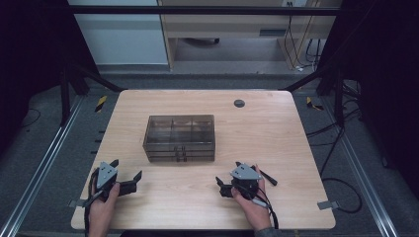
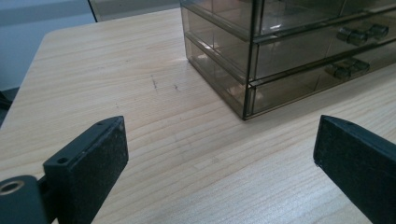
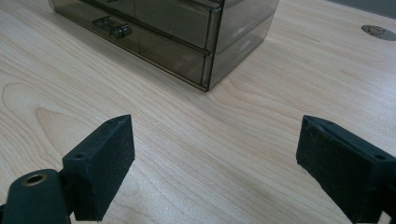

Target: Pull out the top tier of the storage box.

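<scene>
A smoky see-through drawer box (image 1: 180, 138) stands in the middle of the wooden table (image 1: 276, 128), its two drawer fronts and small handles toward me. My left gripper (image 1: 127, 169) is held near the front left corner, open, with nothing between its jaws. In the left gripper view the left gripper (image 2: 219, 140) looks at the drawer box (image 2: 280, 56) from its left front corner, with the handles (image 2: 362, 32) at upper right. My right gripper (image 1: 243, 177) is open near the front edge. In the right gripper view the right gripper (image 3: 217, 140) faces the drawer box (image 3: 187, 32) at its right front corner.
A round cable grommet (image 1: 239, 103) sits in the tabletop behind the box, and the same grommet (image 3: 378, 31) appears in the right gripper view. Metal frame rails and cables run along the floor on both sides. Bare wood lies between the grippers and the box.
</scene>
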